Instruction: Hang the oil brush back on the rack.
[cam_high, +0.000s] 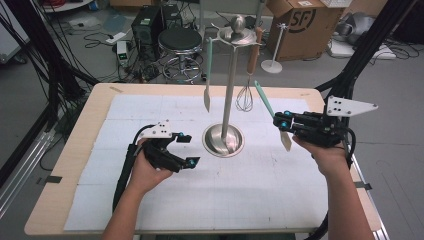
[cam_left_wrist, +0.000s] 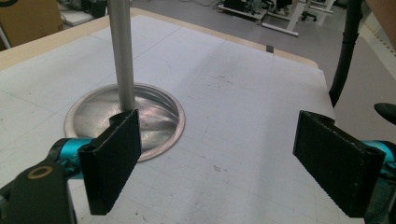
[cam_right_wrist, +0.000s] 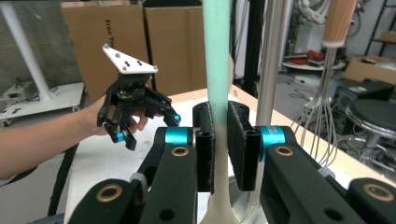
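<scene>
A metal utensil stand (cam_high: 228, 95) with a round base (cam_high: 212, 145) rises mid-table. From its top hang a mint-handled spatula (cam_high: 207, 75) and a wooden-handled whisk (cam_high: 246, 85). My right gripper (cam_high: 282, 123) is off the table to the right of the stand, shut on a second mint-handled spatula (cam_high: 266, 106), which tilts with its pale blade (cam_high: 286, 141) down. In the right gripper view the jaws (cam_right_wrist: 220, 140) clamp its handle (cam_right_wrist: 217, 60), with the whisk (cam_right_wrist: 322, 116) at the right. My left gripper (cam_high: 189, 149) rests open left of the base, nothing between its pads (cam_left_wrist: 114, 163).
A white gridded mat (cam_high: 150, 190) covers the wooden table (cam_high: 65, 165). The stand's pole (cam_left_wrist: 121, 51) and base (cam_left_wrist: 79, 116) sit just ahead of the left jaws. Beyond the table are a stool (cam_high: 180, 42), cardboard boxes (cam_high: 300, 25) and floor cables.
</scene>
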